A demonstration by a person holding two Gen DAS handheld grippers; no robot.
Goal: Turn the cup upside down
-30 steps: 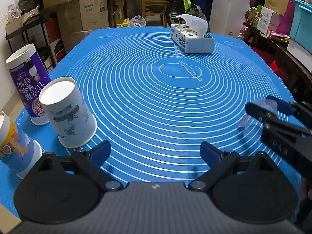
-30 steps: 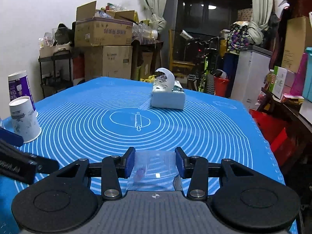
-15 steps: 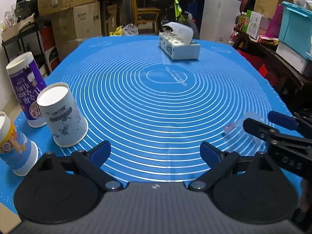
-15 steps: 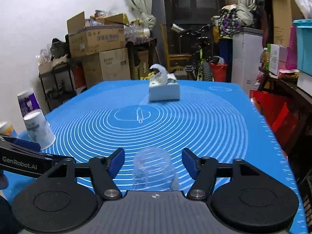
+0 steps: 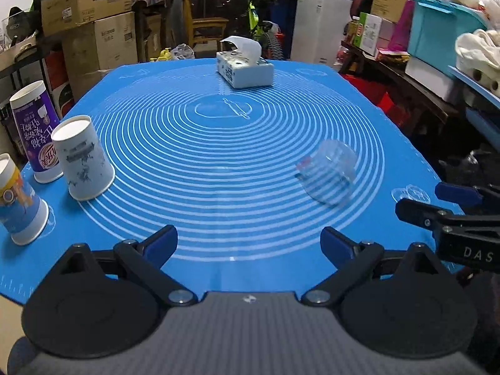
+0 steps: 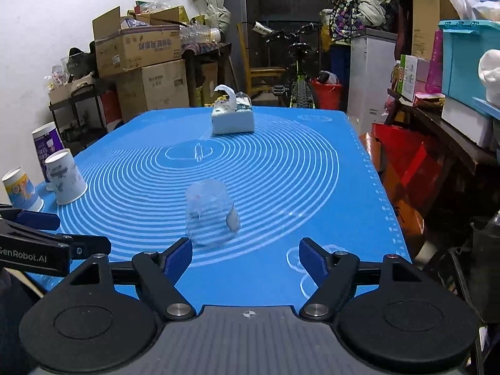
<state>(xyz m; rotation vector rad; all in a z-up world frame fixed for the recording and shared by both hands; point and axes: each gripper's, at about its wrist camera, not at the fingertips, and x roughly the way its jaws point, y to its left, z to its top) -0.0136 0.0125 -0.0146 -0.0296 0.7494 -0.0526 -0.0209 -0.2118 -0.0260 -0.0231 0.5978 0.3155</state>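
Observation:
A clear plastic cup (image 6: 211, 215) stands upside down on the blue mat (image 6: 265, 168), just ahead of my right gripper (image 6: 245, 254), which is open and empty behind it. The cup also shows in the left wrist view (image 5: 328, 176), right of centre, looking tilted and blurred. My left gripper (image 5: 248, 243) is open and empty near the mat's front edge. The right gripper's fingers (image 5: 450, 198) show at the right edge of that view.
Three paper cups stand upside down at the mat's left edge: a grey-printed one (image 5: 81, 162), a purple one (image 5: 36, 131), an orange-blue one (image 5: 18, 200). A tissue box (image 5: 245, 68) sits at the far middle. Boxes, shelves and a bicycle surround the table.
My right gripper opened, let go of the clear cup and drew back from it. The cup now stands free on the mat. My left gripper drew back a little.

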